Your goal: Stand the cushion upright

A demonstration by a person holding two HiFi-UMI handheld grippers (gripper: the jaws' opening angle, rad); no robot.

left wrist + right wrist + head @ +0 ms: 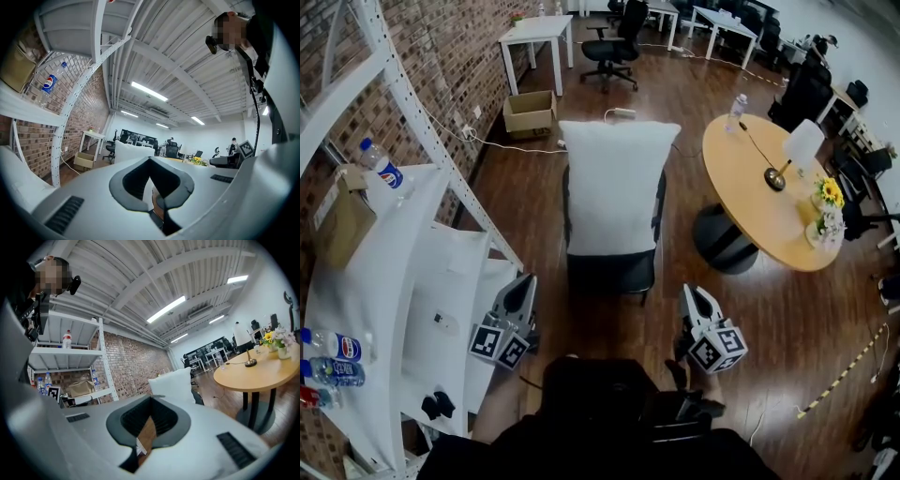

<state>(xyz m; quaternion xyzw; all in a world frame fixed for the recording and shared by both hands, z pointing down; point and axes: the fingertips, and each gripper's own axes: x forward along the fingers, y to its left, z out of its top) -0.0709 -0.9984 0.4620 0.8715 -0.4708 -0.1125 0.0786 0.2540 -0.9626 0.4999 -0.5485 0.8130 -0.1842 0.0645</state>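
Cushion (617,187), white and plump, stands upright on the seat of a black office chair (611,274), covering its backrest. The left gripper (523,283) and right gripper (697,294) hover short of the chair, not touching it. Both have their jaws pressed together, with nothing between them.

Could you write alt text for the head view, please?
A white cushion stands upright on a black office chair. Nearer the camera, the left gripper and right gripper hover clear of it, jaws shut; a round wooden table stands at right.
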